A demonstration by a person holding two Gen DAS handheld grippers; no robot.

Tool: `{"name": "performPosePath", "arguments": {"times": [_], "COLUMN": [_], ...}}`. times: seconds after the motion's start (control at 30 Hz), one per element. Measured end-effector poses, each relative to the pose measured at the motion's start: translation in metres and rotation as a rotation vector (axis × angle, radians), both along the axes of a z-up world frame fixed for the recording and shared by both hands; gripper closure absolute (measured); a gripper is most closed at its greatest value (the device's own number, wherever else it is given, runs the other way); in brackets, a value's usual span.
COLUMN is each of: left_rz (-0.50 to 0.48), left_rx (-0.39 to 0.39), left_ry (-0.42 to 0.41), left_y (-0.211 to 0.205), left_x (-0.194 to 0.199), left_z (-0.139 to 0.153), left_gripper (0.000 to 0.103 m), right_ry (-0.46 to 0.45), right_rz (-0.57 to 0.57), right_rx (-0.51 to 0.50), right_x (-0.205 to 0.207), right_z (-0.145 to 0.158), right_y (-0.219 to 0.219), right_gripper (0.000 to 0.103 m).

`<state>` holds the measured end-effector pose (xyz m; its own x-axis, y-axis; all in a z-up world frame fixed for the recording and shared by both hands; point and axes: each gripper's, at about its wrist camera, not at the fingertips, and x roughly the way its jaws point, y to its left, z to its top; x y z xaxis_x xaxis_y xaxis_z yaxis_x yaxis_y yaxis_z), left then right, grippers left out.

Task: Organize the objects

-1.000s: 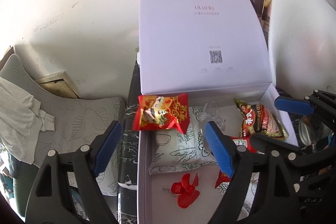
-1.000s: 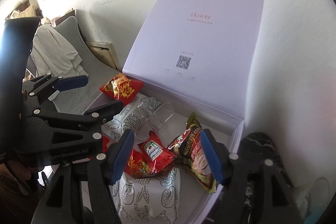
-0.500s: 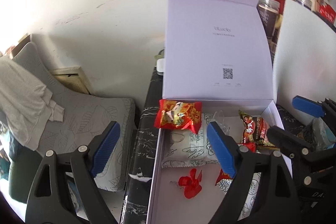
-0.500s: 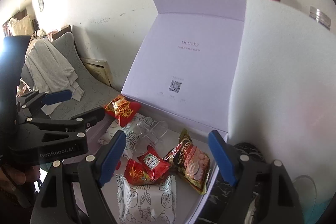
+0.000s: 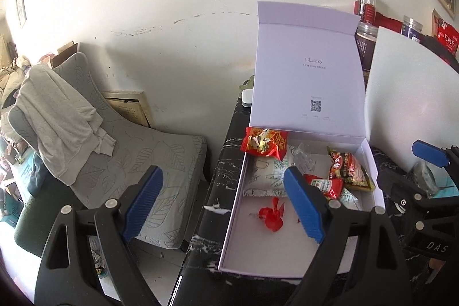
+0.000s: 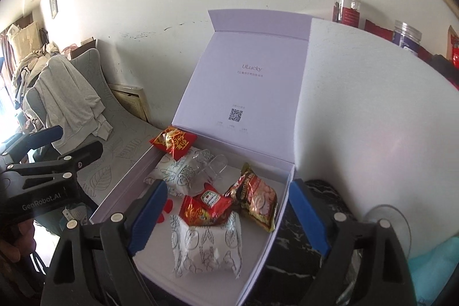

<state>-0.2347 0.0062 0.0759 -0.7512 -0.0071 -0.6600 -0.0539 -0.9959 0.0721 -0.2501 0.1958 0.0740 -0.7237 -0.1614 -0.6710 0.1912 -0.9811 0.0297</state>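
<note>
Hovering above the open box (image 6: 259, 271), the right gripper (image 6: 229, 215) has just been opening, nothing between its jaws. The ketchup sachet (image 6: 210, 198) lies below it. The left gripper (image 5: 226, 204) gapes empty.

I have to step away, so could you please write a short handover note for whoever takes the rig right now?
Left gripper: open, empty, jaws have just opened further.
Right gripper: open, empty, jaws have just opened further.
Lavender box: lid up, on the black marble table.
Inside: two white patterned packs, ketchup sachet, brown-red snack bag, clear plastic piece, red propeller.
Red-gold snack bag: perched on the box's far left corner, not fully in.
Done: most items boxed.
Left: probably seat that bag, then close the lid.
</note>
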Motion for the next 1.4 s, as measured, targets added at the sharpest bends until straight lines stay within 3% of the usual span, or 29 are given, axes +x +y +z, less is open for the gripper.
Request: {"name": "performPosePath", "arguments": {"times": [0.13, 0.67, 1.1, 1.4], "left_rz": [-0.003, -0.058, -0.073, -0.083], "left_rx": [0.004, -0.022, -0.069, -0.083], "left_ry": [0.022, 0.067, 0.025, 0.008], "left_y": [-0.004, 0.002, 0.010, 0.011], "left_x": [0.023, 0.114, 0.166, 0.194], "left_z": [0.014, 0.044, 0.029, 0.015], "left_gripper": [0.016, 0.013, 0.013, 0.013], "right_ry": [0.013, 0.092, 0.064, 0.001], "right_rz": [0.004, 0.017, -0.007, -0.028], "right_rx": [0.007, 0.015, 0.017, -0.005], "right_x": [0.023, 0.120, 0.185, 0.207], "right_z": [0.012, 0.052, 0.036, 0.013], "right_y": [0.000, 0.001, 0.005, 0.011], "right_gripper": [0.007, 0.007, 0.005, 0.005]}}
